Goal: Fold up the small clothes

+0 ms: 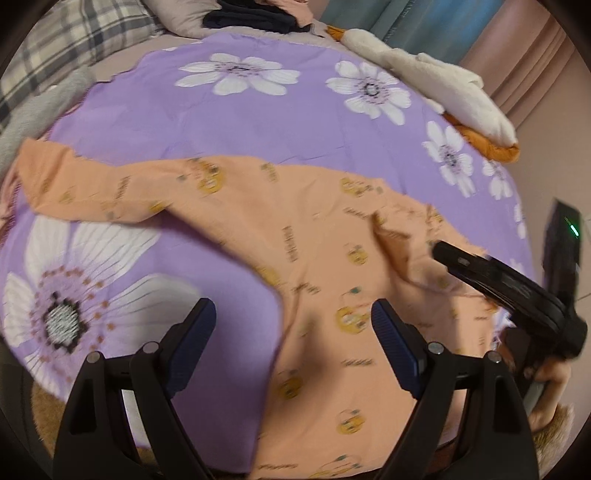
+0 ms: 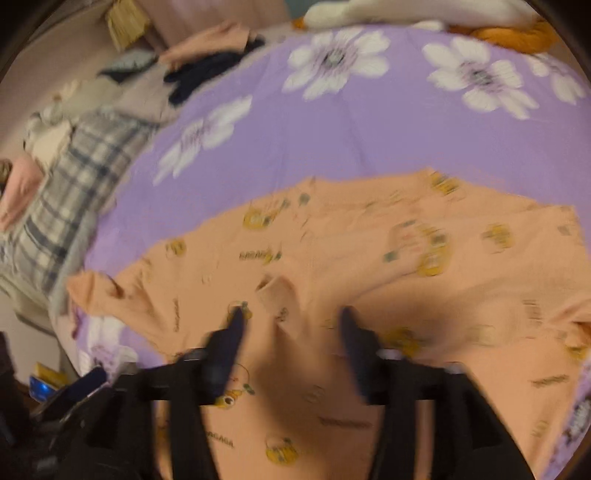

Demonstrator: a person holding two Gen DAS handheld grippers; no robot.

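An orange long-sleeved top [image 1: 325,236] printed with small yellow cartoon figures is spread flat on a purple bedsheet [image 1: 229,118] patterned with large white flowers. One sleeve [image 1: 85,184] is stretched out toward the left edge of the left wrist view, and the body of the garment runs down to the near edge of the bed. A small flap of cloth [image 2: 277,291] is seen turned up near the middle of the top in the right wrist view.

The left gripper [image 1: 295,325] is held above the near part of the bed with its fingers [image 1: 195,332] spread wide – one over the bare purple sheet, the other over the orange cloth – and nothing is gripped between them. The right gripper [image 2: 291,328] is seen in its own blurred view with its fingers [image 2: 236,325] parted over the top; cloth lies under the gap, but no pinch on it can be made out. In the left wrist view the same gripper is seen from the side, low over the right part of the garment.

At the far side of the bed a white and orange plush toy [image 1: 443,85] is laid along the edge, dark folded clothes [image 1: 251,18] are piled near the back, and a plaid blanket [image 1: 70,48] is bunched at the left.
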